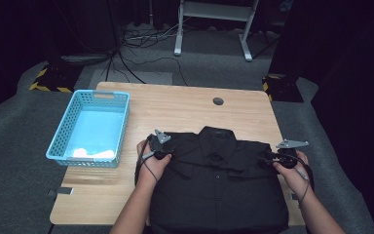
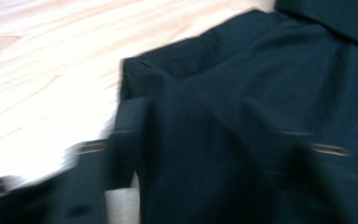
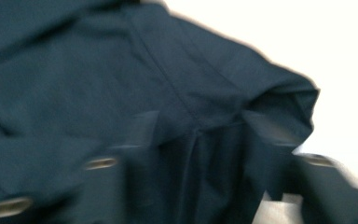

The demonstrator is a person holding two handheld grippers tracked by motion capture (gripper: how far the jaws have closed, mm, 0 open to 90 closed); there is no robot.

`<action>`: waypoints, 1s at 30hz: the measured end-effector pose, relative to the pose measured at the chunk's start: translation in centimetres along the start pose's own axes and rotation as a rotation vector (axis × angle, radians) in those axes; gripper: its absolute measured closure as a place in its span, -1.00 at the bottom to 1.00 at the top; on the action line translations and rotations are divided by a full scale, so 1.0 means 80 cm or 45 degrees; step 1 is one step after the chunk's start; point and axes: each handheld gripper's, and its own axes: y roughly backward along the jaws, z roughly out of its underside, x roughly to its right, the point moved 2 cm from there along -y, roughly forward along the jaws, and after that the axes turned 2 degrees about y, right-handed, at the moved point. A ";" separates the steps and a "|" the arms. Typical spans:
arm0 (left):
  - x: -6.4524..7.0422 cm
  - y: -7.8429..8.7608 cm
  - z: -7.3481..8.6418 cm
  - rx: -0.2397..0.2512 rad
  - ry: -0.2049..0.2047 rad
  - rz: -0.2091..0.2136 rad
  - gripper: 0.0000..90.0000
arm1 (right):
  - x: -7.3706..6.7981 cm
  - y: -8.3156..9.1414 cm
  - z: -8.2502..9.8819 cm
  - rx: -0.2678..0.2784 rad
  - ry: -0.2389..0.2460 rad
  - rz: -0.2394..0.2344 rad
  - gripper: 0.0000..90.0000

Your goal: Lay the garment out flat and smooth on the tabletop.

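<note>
On the wooden table (image 1: 185, 109) lay a black shirt (image 1: 219, 190). Left gripper (image 1: 168, 155) and right gripper (image 1: 268, 160) sat on its shoulders, fabric between the jaws. Couldn't tell whether they'd clamped it.

Black shirt (image 1: 219, 185) lies flat on table (image 1: 185, 109) — blue basket (image 1: 90, 127) left.

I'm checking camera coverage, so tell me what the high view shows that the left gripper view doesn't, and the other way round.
High view alone: the blue basket at the table's left edge, the round hole in the table, the right gripper at the shirt's right shoulder, both forearms, and the floor with cables beyond. Left gripper view alone: a close, blurred look at the folded shoulder corner, with the left gripper and its jaws either side of the cloth. Both share: the black shirt, the wooden table and the left gripper.
</note>
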 end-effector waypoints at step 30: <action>0.053 0.116 0.056 0.100 -0.082 0.190 0.74 | -0.054 0.117 0.061 0.119 0.106 -0.147 0.90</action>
